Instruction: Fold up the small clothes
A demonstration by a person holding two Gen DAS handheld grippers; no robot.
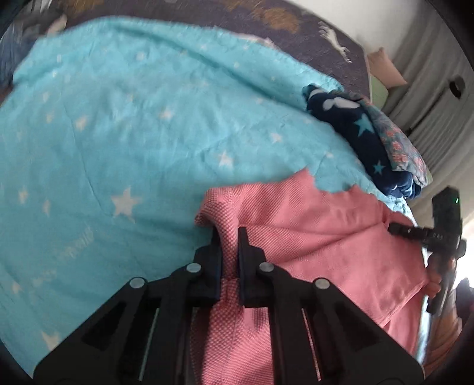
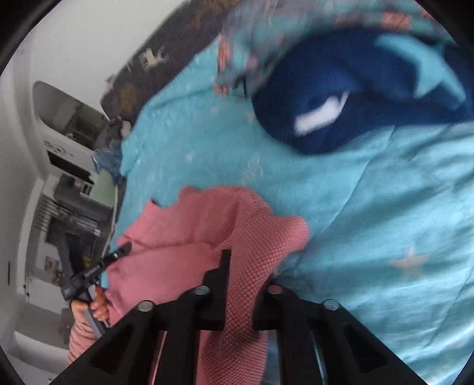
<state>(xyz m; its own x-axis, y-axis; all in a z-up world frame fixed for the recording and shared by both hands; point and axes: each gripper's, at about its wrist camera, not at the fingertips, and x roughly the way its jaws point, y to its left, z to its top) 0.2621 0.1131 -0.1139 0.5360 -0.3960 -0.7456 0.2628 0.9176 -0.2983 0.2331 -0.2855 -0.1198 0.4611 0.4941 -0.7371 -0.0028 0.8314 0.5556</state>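
A small pink knitted garment (image 1: 311,237) hangs between both grippers above a light blue star-print bedspread (image 1: 118,133). My left gripper (image 1: 230,237) is shut on one pink corner, with cloth bunched between the fingers. My right gripper (image 2: 246,263) is shut on the other pink corner (image 2: 237,237); its right finger is hidden by the cloth. In the left wrist view the right gripper (image 1: 414,234) shows at the far right edge of the garment. In the right wrist view the left gripper (image 2: 115,256) shows at the left, held by a hand.
A dark navy star-print garment (image 1: 355,130) lies on a floral teal one (image 1: 400,148) at the bedspread's right side; both show in the right wrist view (image 2: 355,97). A dark patterned blanket (image 1: 296,23) lies beyond. A white cabinet (image 1: 438,88) and shelves (image 2: 68,183) stand beside the bed.
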